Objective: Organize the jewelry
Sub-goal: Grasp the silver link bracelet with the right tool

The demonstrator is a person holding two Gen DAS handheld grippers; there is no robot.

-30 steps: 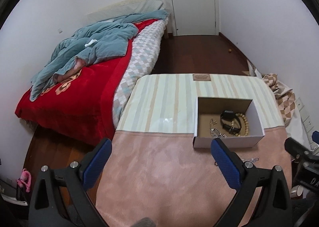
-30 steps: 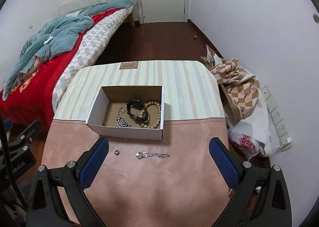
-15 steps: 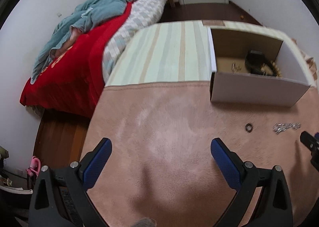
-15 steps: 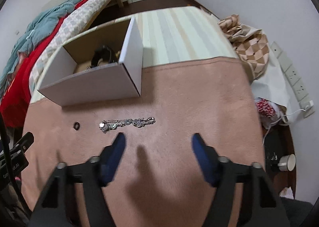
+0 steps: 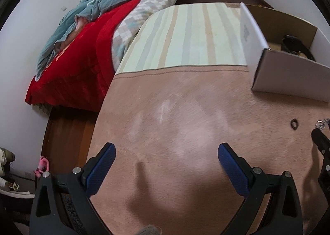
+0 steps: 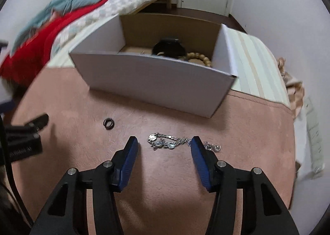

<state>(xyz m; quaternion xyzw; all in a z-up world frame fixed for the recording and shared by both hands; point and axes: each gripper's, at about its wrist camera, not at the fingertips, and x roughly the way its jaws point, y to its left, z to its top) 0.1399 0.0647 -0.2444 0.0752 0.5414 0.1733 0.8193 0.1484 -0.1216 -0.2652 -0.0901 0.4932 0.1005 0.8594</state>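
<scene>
Hovering low over the table (image 6: 257, 115) with my right gripper (image 6: 164, 144), jaws spread wide and holding nothing. Table cover is matte pink suede-like fabric near me and a pale striped cloth at the far half.

Materials and shapes:
- silver chain bracelet (image 6: 175, 143): shiny small links with charm pieces, laid in a loose horizontal line.
- dark ring (image 6: 109, 123): small plain metal band, lying flat.
- cardboard box (image 6: 152, 80): open-top rectangle, white outside and brown inside.
- black watch (image 6: 168, 48): glossy band in a loop, inside the box.
- wooden bead bracelet (image 6: 199, 57): round tan beads, inside the box at 3 o'clock of the watch.

Count: one chain and one ring on the cover. One watch and one bead bracelet show in the box; a bit of silver beside the watch is too small to name.

Position: the chain lies between my right fingertips, just past them, with its right end running behind the right blue pad (image 6: 199, 158). I can't tell if the pad touches it. Ring sits at 10 o'clock of the left pad, apart from the chain. Box is at 12 o'clock, just beyond the chain.

My left gripper (image 5: 167, 152) is also spread wide and empty, over bare pink fabric. From it, the ring (image 5: 294, 124) is at 2 o'clock, well apart. Box (image 5: 288, 74) is at 1 o'clock.

Bed (image 5: 82, 65) with red cover and crumpled teal blanket (image 5: 107, 1) is at 10 o'clock.
</scene>
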